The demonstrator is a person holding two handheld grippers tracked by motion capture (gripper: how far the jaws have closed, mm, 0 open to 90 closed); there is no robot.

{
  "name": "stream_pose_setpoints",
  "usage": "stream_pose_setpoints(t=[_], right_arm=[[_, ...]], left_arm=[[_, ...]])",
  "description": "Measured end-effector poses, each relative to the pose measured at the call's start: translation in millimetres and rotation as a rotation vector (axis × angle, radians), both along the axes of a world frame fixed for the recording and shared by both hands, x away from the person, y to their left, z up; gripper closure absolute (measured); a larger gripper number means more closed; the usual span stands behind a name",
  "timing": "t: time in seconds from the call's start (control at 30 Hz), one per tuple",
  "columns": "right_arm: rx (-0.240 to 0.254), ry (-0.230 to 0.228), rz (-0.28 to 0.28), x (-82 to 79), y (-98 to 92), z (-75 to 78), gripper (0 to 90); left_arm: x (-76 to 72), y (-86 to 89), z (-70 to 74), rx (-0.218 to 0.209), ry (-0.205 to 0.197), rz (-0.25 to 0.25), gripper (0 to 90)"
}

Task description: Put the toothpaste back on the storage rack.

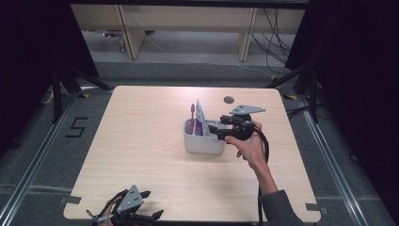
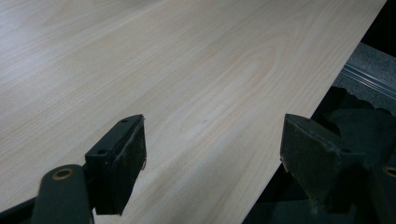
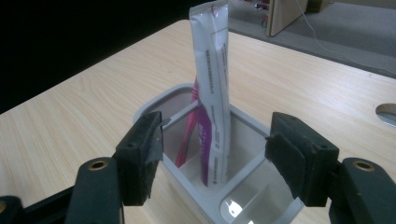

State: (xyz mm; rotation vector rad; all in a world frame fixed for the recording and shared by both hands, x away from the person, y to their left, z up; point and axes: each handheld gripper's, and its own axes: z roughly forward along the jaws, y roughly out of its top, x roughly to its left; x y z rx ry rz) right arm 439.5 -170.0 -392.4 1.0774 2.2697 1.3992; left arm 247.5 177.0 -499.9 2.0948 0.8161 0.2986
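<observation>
A white divided holder (image 1: 202, 143) (image 3: 243, 198) stands near the middle of the table. In it a white and purple toothpaste tube (image 1: 201, 117) (image 3: 212, 93) stands upright, and beside it a pink toothbrush (image 1: 192, 117) (image 3: 187, 140). My right gripper (image 1: 214, 130) (image 3: 215, 154) hovers open at the holder's right side, jaws on either side of the tube without touching it. My left gripper (image 1: 150, 205) (image 2: 212, 149) rests open at the table's front left edge, with nothing between its jaws.
The light wooden table (image 1: 150, 122) has a round cable hole (image 1: 228, 100) at the back. A floor mark "5" (image 1: 77, 127) lies to the left. Shelving legs (image 1: 129, 33) and cables (image 1: 275, 42) stand beyond the table.
</observation>
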Motion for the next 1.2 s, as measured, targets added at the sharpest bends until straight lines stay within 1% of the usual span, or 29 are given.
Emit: stream_pose_setpoints(t=[0.03, 0.07, 0.1, 0.13, 0.17, 0.2, 0.23, 0.27, 0.3, 0.33, 0.37, 0.4, 0.43, 0.47, 0.5, 0.53, 0.57, 0.63, 0.67, 0.73, 0.77, 0.8, 0.87, 0.9, 0.97, 1.0, 1.03, 1.07, 1.2], right_arm=[[-0.011, -0.028, 0.011, 0.7, -2.1, -0.4, 36.1], [-0.011, -0.024, 0.008, -0.8, -3.3, -0.2, 35.9], [-0.004, -0.006, 0.0, -3.1, -3.8, -0.1, 35.9], [0.001, -0.015, 0.013, -2.7, -5.0, -1.0, 35.7], [0.01, -0.006, -0.002, -5.2, -5.6, -1.1, 35.2], [-0.003, -0.023, 0.001, -5.1, -7.3, -1.1, 35.0], [0.006, -0.006, -0.002, -7.2, -7.6, -0.8, 34.7], [-0.002, -0.008, -0.003, -8.8, -8.9, -1.0, 34.0], [0.011, 0.001, 0.002, -12.2, -8.9, -1.2, 33.3], [0.011, 0.001, 0.002, -12.2, -8.9, -1.2, 33.3], [-0.007, -0.027, 0.013, -12.7, -11.0, -0.8, 32.9], [-0.004, -0.03, 0.013, -14.4, -11.5, -0.9, 32.3], [0.017, -0.008, 0.005, -17.9, -10.7, -0.5, 31.9], [-0.003, -0.033, 0.015, -19.0, -13.3, 0.2, 31.0], [-0.005, -0.041, 0.016, -22.1, -15.3, 1.0, 30.5], [-0.005, -0.041, 0.016, -22.1, -15.3, 1.0, 30.5], [0.019, -0.032, 0.021, -26.4, -16.7, 0.7, 29.6], [0.026, -0.022, 0.014, -28.7, -17.0, 0.5, 29.3], [0.012, -0.044, 0.027, -28.8, -19.5, 0.1, 29.2], [0.01, -0.041, 0.02, -31.2, -21.7, -1.2, 28.7], [0.012, -0.01, 0.009, -34.0, -22.3, -0.4, 28.5], [0.011, -0.036, 0.02, -32.9, -24.0, -1.7, 28.4], [0.015, -0.03, 0.021, -35.1, -26.0, -2.2, 28.0], [0.007, -0.029, -0.001, -38.9, -27.5, -2.1, 27.8], [0.016, -0.023, 0.012, -39.7, -28.3, -2.3, 27.6], [0.001, -0.032, 0.007, -41.3, -30.2, -2.3, 27.3], [0.005, -0.033, 0.014, -43.6, -32.5, -2.4, 26.8], [0.005, -0.033, 0.014, -43.6, -32.5, -2.4, 26.8], [-0.007, -0.032, -0.002, -50.7, -39.4, -2.2, 25.0]], left_arm=[[0.2, 0.1, 0.0, -0.001, 0.002, -0.003, 22.2], [0.0, 0.0, 0.0, 0.0, 0.0, 0.0, 22.2], [0.0, 0.0, 0.3, 0.004, 0.0, 0.003, 22.2], [-0.2, -0.9, -0.3, -0.011, 0.001, 0.011, 22.2], [-0.2, -0.8, -0.3, -0.009, 0.001, 0.011, 22.2], [-0.2, -0.9, -0.3, -0.01, 0.001, 0.011, 22.2], [-0.2, -0.8, -0.3, -0.01, 0.001, 0.011, 22.2], [-0.1, -0.7, -0.2, -0.011, 0.0, 0.011, 22.2], [0.0, -0.6, -0.3, -0.013, -0.001, 0.012, 22.2], [0.0, -0.6, -0.3, -0.013, -0.001, 0.012, 22.2], [0.0, -0.6, -0.4, -0.012, -0.001, 0.012, 22.2], [0.0, -0.7, -0.3, -0.011, -0.001, 0.012, 22.2], [0.3, -0.6, -0.5, -0.011, 0.001, 0.008, 22.2], [0.3, -0.6, -0.5, -0.01, 0.001, 0.008, 22.2], [0.4, -0.5, -0.6, -0.01, 0.001, 0.009, 22.2], [0.4, -0.5, -0.6, -0.01, 0.001, 0.009, 22.2], [0.2, -1.1, -1.3, -0.022, 0.0, 0.014, 22.2], [0.2, -1.1, -1.3, -0.022, 0.0, 0.014, 22.2], [0.2, -1.2, -1.3, -0.022, -0.001, 0.013, 22.2], [0.2, -1.3, -0.9, -0.019, 0.002, 0.013, 22.2], [0.1, -1.3, -1.0, -0.019, 0.002, 0.012, 22.2], [0.1, -1.2, -0.9, -0.019, 0.002, 0.013, 22.2], [0.1, -0.9, -1.1, -0.023, -0.002, 0.014, 22.2], [0.6, 1.3, 0.0, 0.003, -0.007, 0.002, 22.2], [0.6, 1.2, -0.1, 0.001, -0.008, 0.003, 22.2], [0.6, 1.2, -0.1, 0.001, -0.007, 0.003, 22.2], [0.3, 0.4, -0.5, -0.01, -0.007, 0.009, 22.2], [0.4, 0.5, -0.5, -0.008, -0.007, 0.008, 22.2], [0.7, 0.7, -0.5, -0.008, -0.007, 0.009, 22.2]])
